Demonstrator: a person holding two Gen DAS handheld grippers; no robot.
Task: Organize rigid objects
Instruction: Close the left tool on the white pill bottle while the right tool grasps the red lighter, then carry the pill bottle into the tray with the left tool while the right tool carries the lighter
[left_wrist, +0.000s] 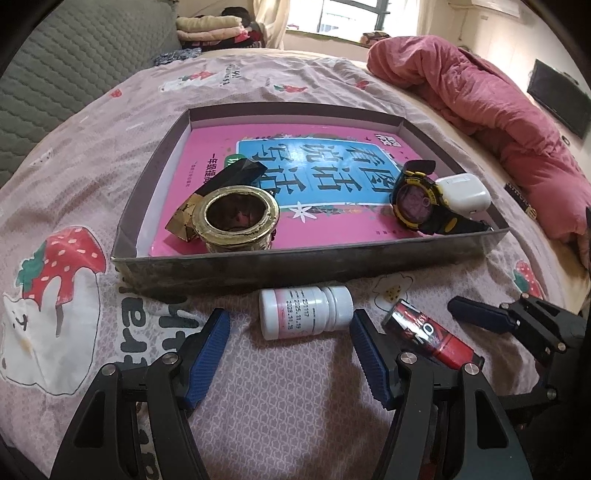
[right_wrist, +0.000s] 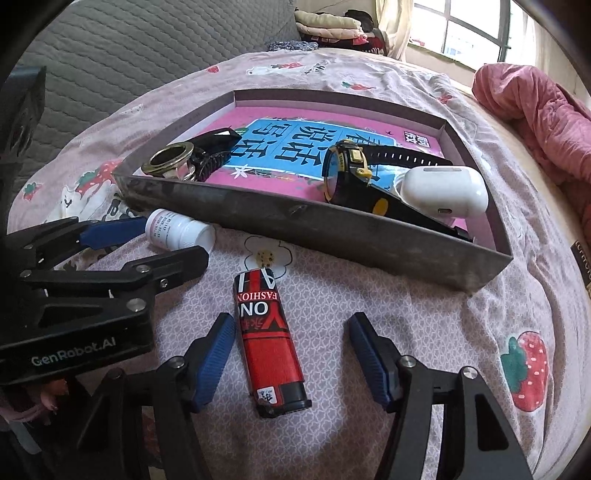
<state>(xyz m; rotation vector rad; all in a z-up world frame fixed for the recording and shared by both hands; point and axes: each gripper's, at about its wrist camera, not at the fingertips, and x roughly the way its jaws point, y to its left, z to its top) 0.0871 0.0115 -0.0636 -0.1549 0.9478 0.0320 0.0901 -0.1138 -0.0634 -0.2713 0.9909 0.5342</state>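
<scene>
A white pill bottle (left_wrist: 306, 312) lies on its side on the bedsheet, just in front of a shallow grey box tray (left_wrist: 295, 266). My left gripper (left_wrist: 290, 321) stands open with the bottle between its blue fingertips (left_wrist: 210, 347), and neither pad presses on it. A red and black lighter (right_wrist: 266, 332) lies lengthwise between the jaws of my right gripper (right_wrist: 290, 323), which is open. Its left pad is close to the lighter; the right pad is well clear. The tray (right_wrist: 332, 229) holds a pink book, a gold ring-shaped holder (left_wrist: 236, 221), a black and yellow watch (left_wrist: 417, 203) and a white earbuds case (left_wrist: 461, 194).
The two grippers sit side by side, a hand's width apart, on a pink strawberry-print sheet. A rumpled pink quilt (left_wrist: 498, 110) lies at the right. A grey padded headboard (right_wrist: 129, 44) and folded clothes are at the back left. The tray's front wall stands just beyond both objects.
</scene>
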